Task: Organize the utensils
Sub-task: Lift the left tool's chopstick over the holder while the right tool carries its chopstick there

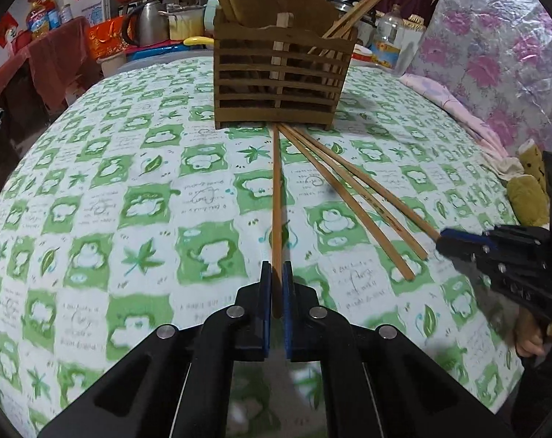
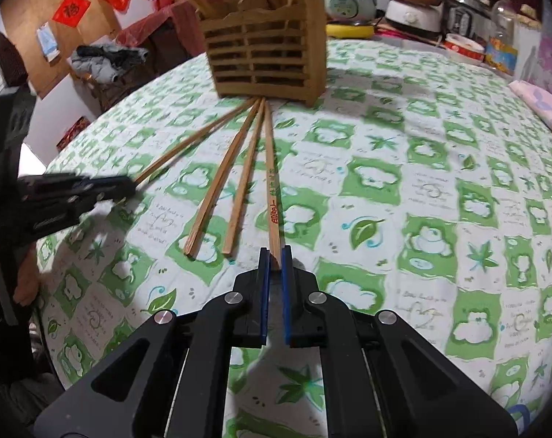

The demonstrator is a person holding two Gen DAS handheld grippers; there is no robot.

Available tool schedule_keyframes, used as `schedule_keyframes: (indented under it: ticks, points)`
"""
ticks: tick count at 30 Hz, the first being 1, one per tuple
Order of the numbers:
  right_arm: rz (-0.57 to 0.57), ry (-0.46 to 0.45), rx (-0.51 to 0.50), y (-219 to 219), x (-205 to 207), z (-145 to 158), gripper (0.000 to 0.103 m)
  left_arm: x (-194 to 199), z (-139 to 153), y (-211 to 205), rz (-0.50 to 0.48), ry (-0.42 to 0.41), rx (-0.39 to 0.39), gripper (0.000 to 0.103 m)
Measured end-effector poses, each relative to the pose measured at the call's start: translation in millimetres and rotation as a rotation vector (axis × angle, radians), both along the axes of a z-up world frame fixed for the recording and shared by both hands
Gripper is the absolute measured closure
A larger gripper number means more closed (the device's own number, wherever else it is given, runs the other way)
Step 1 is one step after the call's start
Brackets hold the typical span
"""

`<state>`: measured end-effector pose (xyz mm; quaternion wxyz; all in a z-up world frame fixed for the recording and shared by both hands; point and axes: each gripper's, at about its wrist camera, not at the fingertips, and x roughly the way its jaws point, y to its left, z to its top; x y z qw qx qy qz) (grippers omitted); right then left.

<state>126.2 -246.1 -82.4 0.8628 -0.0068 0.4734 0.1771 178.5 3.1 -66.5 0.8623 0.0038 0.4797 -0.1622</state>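
Note:
A slatted wooden utensil holder stands at the far side of the table with several chopsticks in it; it also shows in the right wrist view. Several bamboo chopsticks fan out on the cloth from its base. My left gripper is shut on the near end of the leftmost chopstick. My right gripper is shut on the end of the rightmost chopstick, the one with red printing. Two loose chopsticks lie between them. Each gripper shows in the other's view: the right, the left.
The table has a green and white frog-print cloth. Behind it stand a kettle, pots, a rice cooker, bottles and jars. A pink cloth and a plush toy lie at the table's right edge.

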Motion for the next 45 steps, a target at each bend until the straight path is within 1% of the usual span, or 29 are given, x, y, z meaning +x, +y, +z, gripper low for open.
schedule_keyframes:
  ticks: [4, 7, 8, 11, 14, 17, 19, 21, 25, 28, 29, 31, 34, 38, 41, 45]
  points:
    - [-0.024, -0.081, -0.003, -3.2, -9.3, 16.1, 0.097, -16.8, 12.9, 7.2, 0.009, -0.034, 0.007, 0.097]
    - [-0.037, -0.156, 0.017, -7.2, -16.1, 42.1, 0.097, -23.8, 31.8, 14.3, 0.021, -0.072, -0.008, 0.097]
    - [-0.04, -0.176, 0.022, -8.5, -17.4, 49.9, 0.097, -24.9, 39.9, 16.7, 0.025, -0.086, -0.016, 0.097]
    - [-0.049, -0.269, 0.052, -13.4, -19.6, 88.2, 0.097, -27.1, 70.5, 22.1, 0.038, -0.146, -0.03, 0.097]
    - [-0.049, -0.334, 0.093, -14.2, -16.5, 118.6, 0.096, -25.5, 101.7, 21.9, 0.029, -0.204, -0.041, 0.097]
    - [-0.057, -0.379, 0.112, -11.9, -12.0, 137.6, 0.096, -18.7, 123.3, 18.7, 0.03, -0.238, -0.048, 0.097]
    - [-0.055, -0.386, 0.116, -8.9, -6.3, 142.3, 0.096, -13.4, 132.2, 15.6, 0.029, -0.252, -0.052, 0.097]
    - [-0.053, -0.379, 0.111, -4.9, -1.5, 140.9, 0.096, -5.5, 134.8, 10.5, 0.016, -0.251, -0.051, 0.097]
    - [-0.061, -0.345, 0.115, 0.0, 9.1, 127.0, 0.096, 14.3, 117.3, 5.0, 0.02, -0.2, -0.04, 0.097]
    - [-0.073, -0.334, 0.125, -1.5, 12.9, 121.1, 0.096, 26.6, 103.5, 6.8, 0.036, -0.155, -0.056, 0.097]
    - [-0.077, -0.332, 0.127, -2.7, 13.4, 121.7, 0.096, 29.1, 102.3, 7.4, 0.04, -0.149, -0.063, 0.097]
    - [-0.084, -0.334, 0.131, -4.2, 13.9, 124.2, 0.096, 31.4, 107.7, 8.7, 0.045, -0.161, -0.071, 0.097]
    - [-0.093, -0.358, 0.145, -6.2, 18.0, 136.3, 0.096, 33.7, 126.5, 5.7, 0.037, -0.202, -0.075, 0.097]
    - [-0.092, -0.408, 0.158, -4.0, 25.3, 158.4, 0.097, 40.7, 162.4, -4.9, 0.016, -0.276, -0.067, 0.097]
    - [-0.086, -0.447, 0.172, 0.5, 32.7, 176.8, 0.097, 50.0, 189.7, -12.5, 0.009, -0.326, -0.069, 0.097]
    - [-0.076, -0.496, 0.188, 7.9, 44.5, 198.8, 0.097, 71.9, 227.2, -22.6, 0.02, -0.394, -0.066, 0.097]
